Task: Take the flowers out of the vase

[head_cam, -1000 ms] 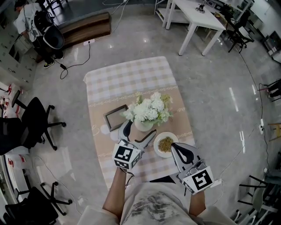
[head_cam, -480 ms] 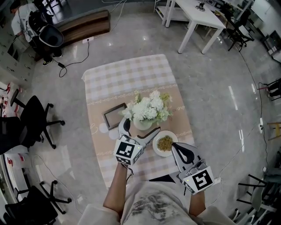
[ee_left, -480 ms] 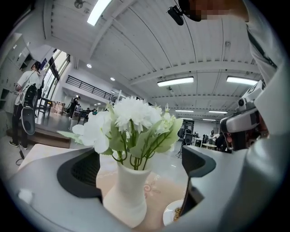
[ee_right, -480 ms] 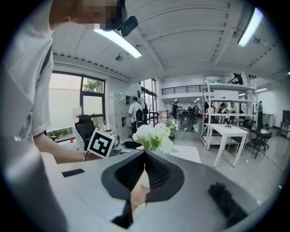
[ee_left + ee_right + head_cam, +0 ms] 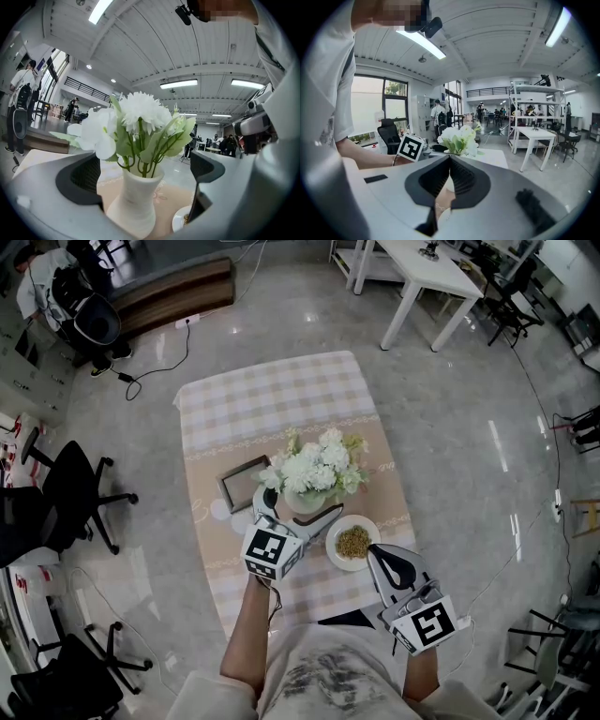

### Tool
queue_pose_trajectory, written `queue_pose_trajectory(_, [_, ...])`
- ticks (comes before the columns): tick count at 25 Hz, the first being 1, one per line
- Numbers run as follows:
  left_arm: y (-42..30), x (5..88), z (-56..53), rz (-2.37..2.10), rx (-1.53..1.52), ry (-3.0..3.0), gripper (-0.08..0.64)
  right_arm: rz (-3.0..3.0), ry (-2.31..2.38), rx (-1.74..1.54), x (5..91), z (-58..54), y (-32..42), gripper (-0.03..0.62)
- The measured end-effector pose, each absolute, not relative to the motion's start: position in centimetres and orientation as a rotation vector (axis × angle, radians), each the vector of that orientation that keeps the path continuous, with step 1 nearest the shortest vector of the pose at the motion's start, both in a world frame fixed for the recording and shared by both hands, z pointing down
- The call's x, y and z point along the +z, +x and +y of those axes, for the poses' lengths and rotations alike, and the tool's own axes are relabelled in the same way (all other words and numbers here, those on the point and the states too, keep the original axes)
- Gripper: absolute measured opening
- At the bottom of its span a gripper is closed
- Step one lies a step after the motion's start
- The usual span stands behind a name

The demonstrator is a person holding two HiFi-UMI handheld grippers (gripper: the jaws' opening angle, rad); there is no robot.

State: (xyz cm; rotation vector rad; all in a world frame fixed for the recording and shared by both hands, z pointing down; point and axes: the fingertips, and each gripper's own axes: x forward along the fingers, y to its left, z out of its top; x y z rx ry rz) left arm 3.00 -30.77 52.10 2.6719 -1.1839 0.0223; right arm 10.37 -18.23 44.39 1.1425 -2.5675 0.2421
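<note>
2 grippers are in my hands over the near end of the table [image 5: 272, 395]. My left gripper [image 5: 300, 512] has just been opening its jaws. They now stand wide apart, 1 on each side of the white vase [image 5: 133, 204], gripping nothing. The flowers [image 5: 136, 115] stand upright in the vase, near the middle of the table. My right gripper [image 5: 449, 158] hangs nearer me, to the right, jaws closed together and empty. 1 plate [image 5: 330, 549] of greenish bits sits just right of the vase; 1 picture frame [image 5: 246, 484] lies to its left.
</note>
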Motion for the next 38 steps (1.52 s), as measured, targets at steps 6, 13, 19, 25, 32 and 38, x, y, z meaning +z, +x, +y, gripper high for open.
queue_pose_trajectory(6, [2.8,52.1,-31.3,-1.193,-0.016,2.647,0.536,-2.563,1.152,0.242,44.4,-18.0,10.8,0.017])
queue_pose_trajectory(13, [2.6,51.9,-31.3,-1.214,-0.043,2.643,0.353,-2.553,1.168,0.244,44.5,-17.8,11.2,0.017])
queue_pose_trajectory(19, [1.5,51.9,-31.5,-1.282,-0.053,2.62,0.206,-2.552,1.168,0.249,44.6,-17.7,11.1,0.017])
queue_pose_trajectory(25, [1.9,51.7,-31.7,-1.326,-0.067,2.593,0.141,-2.55,1.167,0.254,44.6,-17.9,12.1,0.017])
queue_pose_trajectory(32, [-0.4,51.1,-31.3,-1.375,-0.086,2.588,0.074,-2.555,1.169,0.253,44.7,-17.5,10.4,0.017])
queue_pose_trajectory(38, [-0.5,49.9,-31.0,-1.364,-0.101,2.62,0.066,-2.563,1.166,0.251,44.6,-17.2,10.0,0.017])
